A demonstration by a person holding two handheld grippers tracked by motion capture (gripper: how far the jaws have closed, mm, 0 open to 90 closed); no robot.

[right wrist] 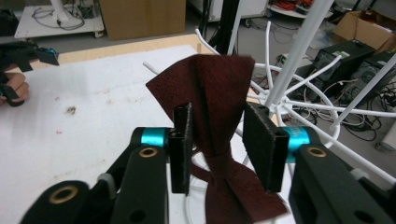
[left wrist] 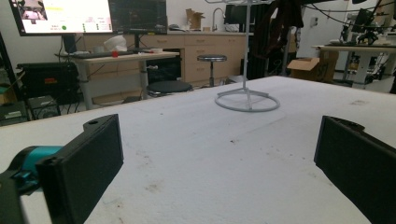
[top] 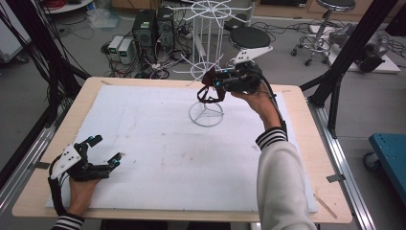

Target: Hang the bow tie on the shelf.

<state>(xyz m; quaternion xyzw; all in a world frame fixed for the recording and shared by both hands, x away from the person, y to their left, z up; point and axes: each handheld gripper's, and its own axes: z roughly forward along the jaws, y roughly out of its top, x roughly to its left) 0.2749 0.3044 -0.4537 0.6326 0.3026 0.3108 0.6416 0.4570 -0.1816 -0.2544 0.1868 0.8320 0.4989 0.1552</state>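
**Hanging a bow tie on the wire rack**

Reaching in along the right edge of the tabletop [top: 143,81] with a white sleeve [top: 280,187], striped at the cuff, nearest the high view's lens. Working over a white mat [top: 158,153] covering nearly the whole top, stained here and there. Dealing with a white wire rack [right wrist: 301,46] standing towards the far edge, a little right of the middle, its ring base on the mat and its thin hooked arms spreading out above.

Resting the left gripper [top: 106,148] by the near left corner, jaws wide apart with nothing between them, well apart from the rack.

Raising the right gripper [right wrist: 217,144] level with the rack's lower arms, jaws parted on either side of a dark red bow tie [right wrist: 219,84]. Not pinching it, by the look of things: pads standing just beside the knot rather than pressing on it. Hard telling whether the left pad is brushing the cloth.

Judging this as the let-go step. Doing it well probably means checking that the strap is truly looped over a wire arm before backing off, spreading the jaws clear of both wings, then drawing straight back without snagging cloth or nudging the light rack.
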